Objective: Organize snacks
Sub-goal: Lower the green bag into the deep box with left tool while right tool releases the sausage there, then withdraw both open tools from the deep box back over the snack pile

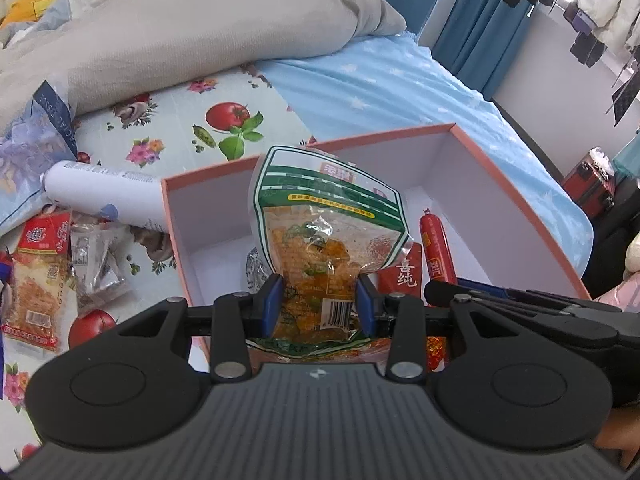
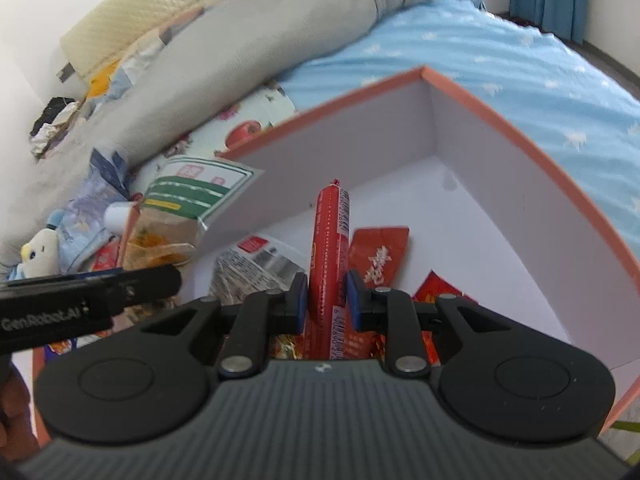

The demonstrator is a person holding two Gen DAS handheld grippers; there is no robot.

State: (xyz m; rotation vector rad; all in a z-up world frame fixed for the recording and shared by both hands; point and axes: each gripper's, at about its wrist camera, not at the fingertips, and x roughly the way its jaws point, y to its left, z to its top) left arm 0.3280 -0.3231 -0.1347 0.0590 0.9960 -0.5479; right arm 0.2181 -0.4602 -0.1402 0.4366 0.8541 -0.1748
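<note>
My left gripper (image 1: 320,300) is shut on a clear snack bag with a green and white top (image 1: 324,224), held upright over the pink-rimmed white box (image 1: 400,138). My right gripper (image 2: 327,300) is shut on a red sausage stick (image 2: 330,248), held inside the same box (image 2: 520,136). The sausage (image 1: 437,246) and the right gripper's body show at the right of the left wrist view. The green-topped bag (image 2: 188,196) and the left gripper's body show at the left of the right wrist view. Red packets (image 2: 378,258) and a silver packet (image 2: 244,270) lie in the box.
On the fruit-print cloth (image 1: 168,140) left of the box lie a white tube (image 1: 104,196), a red-topped snack bag (image 1: 34,276) and a clear packet (image 1: 98,264). A grey blanket (image 1: 192,28) is behind. A blue star sheet (image 1: 400,80) lies to the right.
</note>
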